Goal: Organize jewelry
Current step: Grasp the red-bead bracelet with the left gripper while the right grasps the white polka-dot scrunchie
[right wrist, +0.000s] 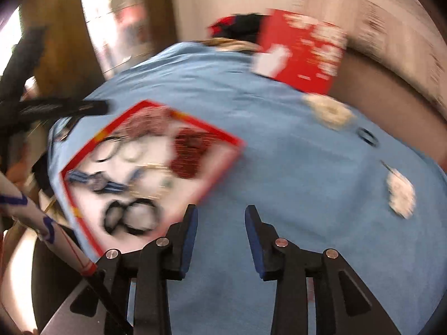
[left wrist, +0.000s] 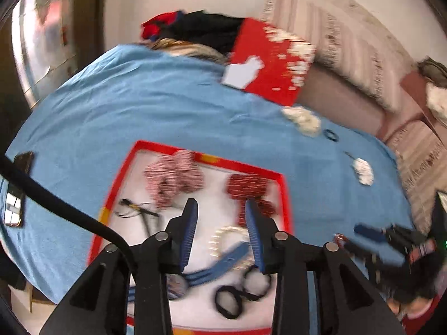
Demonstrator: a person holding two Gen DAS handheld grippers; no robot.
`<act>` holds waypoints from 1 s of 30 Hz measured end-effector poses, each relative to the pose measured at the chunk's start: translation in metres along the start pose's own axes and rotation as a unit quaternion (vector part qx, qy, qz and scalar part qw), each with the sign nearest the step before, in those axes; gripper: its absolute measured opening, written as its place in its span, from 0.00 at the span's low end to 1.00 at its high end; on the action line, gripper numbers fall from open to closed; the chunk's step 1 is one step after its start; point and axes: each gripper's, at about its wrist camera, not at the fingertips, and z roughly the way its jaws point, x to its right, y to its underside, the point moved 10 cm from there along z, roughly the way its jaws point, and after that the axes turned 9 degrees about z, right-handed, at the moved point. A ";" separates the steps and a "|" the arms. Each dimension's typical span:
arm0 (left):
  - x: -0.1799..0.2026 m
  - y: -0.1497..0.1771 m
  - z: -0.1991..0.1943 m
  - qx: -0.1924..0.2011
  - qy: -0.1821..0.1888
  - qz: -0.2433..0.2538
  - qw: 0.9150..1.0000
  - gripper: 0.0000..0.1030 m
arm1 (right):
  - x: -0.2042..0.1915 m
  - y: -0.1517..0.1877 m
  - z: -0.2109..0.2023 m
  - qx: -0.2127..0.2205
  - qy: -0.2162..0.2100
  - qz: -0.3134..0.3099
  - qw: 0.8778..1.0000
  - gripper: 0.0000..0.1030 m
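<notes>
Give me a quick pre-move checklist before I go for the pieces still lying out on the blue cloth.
1. Left gripper empty, jaws apart: ok.
2. Right gripper empty, jaws apart: ok.
3. Tray flat on the blue cloth: ok.
4. White bracelet, dark ring and cream bracelet lying outside the tray: not ok.
5. Pictures sharp enough to aim: not ok, both are blurred.
6. Room left in the tray: cannot tell.

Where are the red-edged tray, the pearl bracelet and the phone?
red-edged tray (left wrist: 282, 176), left wrist view, far right corner of rim.
pearl bracelet (left wrist: 220, 236), left wrist view, upper left arc.
phone (left wrist: 14, 206), left wrist view, screen.
</notes>
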 end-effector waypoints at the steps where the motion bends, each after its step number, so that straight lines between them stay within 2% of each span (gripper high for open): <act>1: 0.014 0.000 -0.003 0.002 0.010 0.010 1.000 0.35 | 0.023 0.002 -0.005 0.001 0.011 0.021 1.000 0.37; 7: 0.110 0.011 0.011 -0.018 0.073 0.066 0.995 0.39 | 0.150 0.029 -0.023 0.005 0.091 0.119 0.989 0.37; 11: 0.171 0.033 0.049 -0.057 0.107 0.089 0.989 0.40 | 0.207 0.040 -0.031 0.012 0.120 0.162 0.979 0.37; 14: 0.204 0.052 0.078 -0.084 0.117 0.102 0.984 0.40 | 0.239 0.038 -0.033 0.021 0.131 0.192 0.972 0.37; 18: 0.230 0.073 0.115 -0.117 0.117 0.117 0.979 0.40 | 0.274 0.029 -0.026 0.028 0.133 0.229 0.964 0.43; 24: 0.241 0.083 0.139 -0.139 0.145 0.093 0.975 0.40 | 0.303 -0.001 -0.004 0.040 0.113 0.277 0.953 0.44; 30: 0.247 0.084 0.150 -0.145 0.157 0.097 0.972 0.39 | 0.292 -0.028 0.018 0.038 0.115 0.242 0.963 0.45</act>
